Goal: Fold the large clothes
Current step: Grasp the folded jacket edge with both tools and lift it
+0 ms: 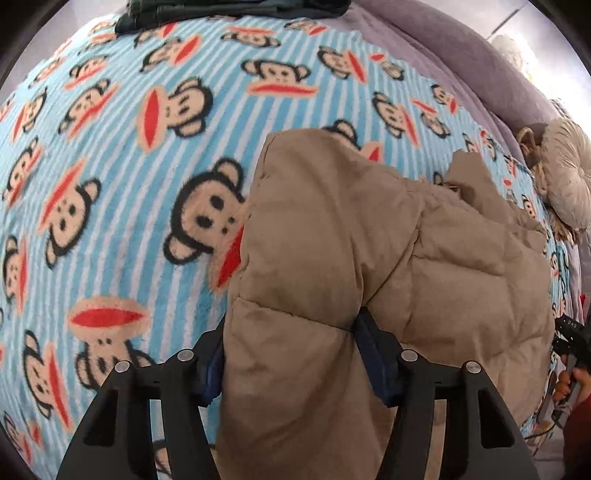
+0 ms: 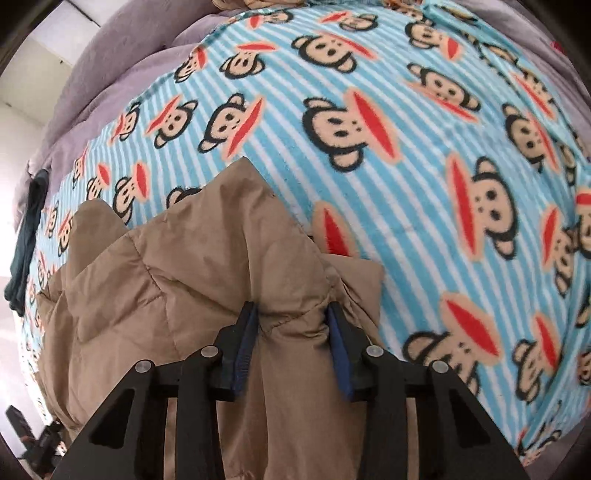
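A tan quilted puffer jacket [image 1: 332,240] lies bunched on a blue striped monkey-print blanket [image 1: 129,166]. My left gripper [image 1: 290,343] is shut on a thick fold of the jacket; the fabric fills the gap between its blue pads. In the right wrist view the jacket [image 2: 177,280] spreads left and forward over the blanket [image 2: 424,184]. My right gripper [image 2: 291,332] is shut on another padded fold of it. The right gripper also shows at the far right of the left wrist view [image 1: 570,339], held by a hand.
A purple bedcover [image 1: 443,48] borders the blanket. Dark folded clothes [image 1: 229,11] lie at the far edge, also seen in the right wrist view [image 2: 27,240]. A beige round cushion [image 1: 569,177] sits at the right side.
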`<state>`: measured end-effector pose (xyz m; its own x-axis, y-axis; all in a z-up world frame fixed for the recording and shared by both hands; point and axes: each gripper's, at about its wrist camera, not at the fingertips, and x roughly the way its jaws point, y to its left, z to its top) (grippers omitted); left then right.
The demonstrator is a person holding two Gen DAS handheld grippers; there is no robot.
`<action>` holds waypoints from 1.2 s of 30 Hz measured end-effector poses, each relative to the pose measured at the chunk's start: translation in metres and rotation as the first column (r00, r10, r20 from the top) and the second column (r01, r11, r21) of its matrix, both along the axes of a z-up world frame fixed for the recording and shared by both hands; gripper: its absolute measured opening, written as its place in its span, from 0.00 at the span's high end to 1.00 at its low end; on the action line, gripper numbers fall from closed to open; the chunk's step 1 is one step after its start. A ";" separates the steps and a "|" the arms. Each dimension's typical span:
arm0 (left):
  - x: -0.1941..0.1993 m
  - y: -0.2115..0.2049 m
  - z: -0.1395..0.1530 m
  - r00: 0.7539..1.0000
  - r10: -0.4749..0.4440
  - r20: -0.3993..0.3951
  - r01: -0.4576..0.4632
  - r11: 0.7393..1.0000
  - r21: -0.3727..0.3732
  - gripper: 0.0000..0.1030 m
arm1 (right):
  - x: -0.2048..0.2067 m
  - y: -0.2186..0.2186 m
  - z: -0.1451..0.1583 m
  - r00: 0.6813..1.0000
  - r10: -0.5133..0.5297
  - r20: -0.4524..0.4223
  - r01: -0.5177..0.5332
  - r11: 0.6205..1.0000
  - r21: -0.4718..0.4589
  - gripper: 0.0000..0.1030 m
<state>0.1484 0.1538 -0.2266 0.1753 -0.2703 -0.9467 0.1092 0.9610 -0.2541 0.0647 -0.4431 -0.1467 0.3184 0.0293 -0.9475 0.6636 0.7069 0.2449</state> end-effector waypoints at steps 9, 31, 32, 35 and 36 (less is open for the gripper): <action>0.008 0.031 0.004 0.999 -0.039 -0.026 0.036 0.993 -0.110 0.13 | -0.041 0.036 0.050 0.996 -0.021 0.088 0.026 0.999 -0.047 0.33; 0.015 -0.034 -0.018 0.934 -0.332 -0.133 0.252 0.874 -0.415 0.77 | 0.026 0.183 0.001 0.930 0.316 0.185 -0.342 0.931 0.129 0.85; 0.012 -0.036 -0.005 0.937 -0.327 -0.123 0.248 0.870 -0.425 0.77 | 0.027 0.181 -0.003 0.933 0.308 0.186 -0.336 0.931 0.146 0.86; 0.001 -0.052 0.040 0.944 -0.317 -0.089 0.244 0.856 -0.455 0.77 | 0.030 0.176 -0.014 0.936 0.298 0.189 -0.331 0.926 0.181 0.88; -0.004 -0.062 0.054 0.944 -0.322 -0.073 0.258 0.857 -0.446 0.77 | 0.030 0.175 -0.017 0.935 0.298 0.192 -0.333 0.924 0.190 0.89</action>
